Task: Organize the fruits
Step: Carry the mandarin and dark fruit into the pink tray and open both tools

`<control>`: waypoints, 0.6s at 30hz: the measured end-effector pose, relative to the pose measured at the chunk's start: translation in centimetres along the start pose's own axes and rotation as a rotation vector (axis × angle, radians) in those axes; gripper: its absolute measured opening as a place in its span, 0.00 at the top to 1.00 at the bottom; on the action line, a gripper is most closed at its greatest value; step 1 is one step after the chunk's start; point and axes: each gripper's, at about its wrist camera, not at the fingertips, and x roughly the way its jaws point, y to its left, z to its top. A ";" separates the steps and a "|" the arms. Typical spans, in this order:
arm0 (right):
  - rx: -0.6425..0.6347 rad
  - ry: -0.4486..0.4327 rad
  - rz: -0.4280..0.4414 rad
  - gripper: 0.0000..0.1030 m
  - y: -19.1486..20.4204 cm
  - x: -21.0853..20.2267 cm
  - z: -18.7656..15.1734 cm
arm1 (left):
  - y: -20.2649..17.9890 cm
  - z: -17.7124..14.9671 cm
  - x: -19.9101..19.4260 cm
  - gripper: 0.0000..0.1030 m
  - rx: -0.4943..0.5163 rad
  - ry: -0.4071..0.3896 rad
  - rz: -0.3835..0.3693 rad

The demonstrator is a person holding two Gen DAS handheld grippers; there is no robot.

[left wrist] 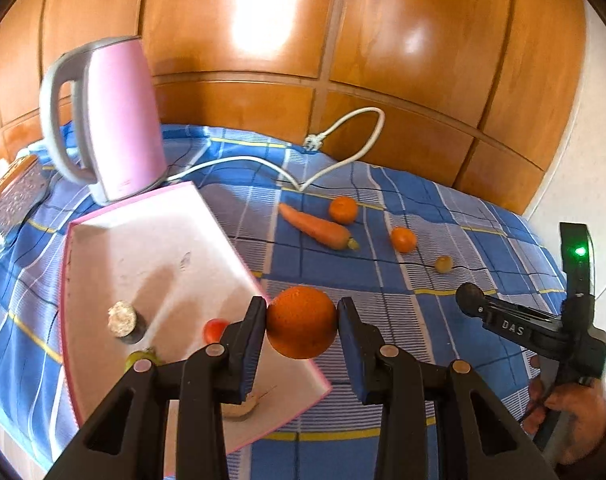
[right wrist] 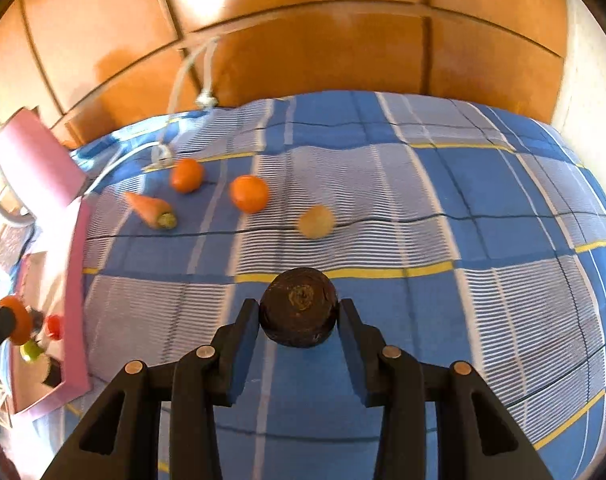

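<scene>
Meanwhile the left claw [left wrist: 302, 322] grips an orange [left wrist: 302, 324] over the pink tray's [left wrist: 151, 240] right edge; the right claw [right wrist: 299, 314] clamps a dark round fruit [right wrist: 299, 312] above the checked bedspread [right wrist: 423, 208].

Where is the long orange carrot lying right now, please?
The long orange carrot lies on the blue checked cloth, just right of the pink tray, beside a small orange fruit.

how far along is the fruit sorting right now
Partly done. The pink tray already holds a few small items, including a red one. In hand: left gripper clamps an orange, right gripper a dark round item. Left on the cloth: carrot, two small oranges, a yellowish fruit.
</scene>
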 end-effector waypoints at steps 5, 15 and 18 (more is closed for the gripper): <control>-0.074 -0.011 0.093 0.61 4.1 -1.1 -0.4 | 2.4 -0.6 -0.8 0.64 -0.046 -0.007 0.031; -0.247 -0.011 0.291 0.61 13.2 -2.5 -1.4 | 10.0 -1.3 -2.8 0.64 -0.178 -0.044 0.163; -0.299 0.003 0.330 0.61 15.9 -2.5 -1.7 | 12.0 -1.4 -2.9 0.64 -0.213 -0.043 0.195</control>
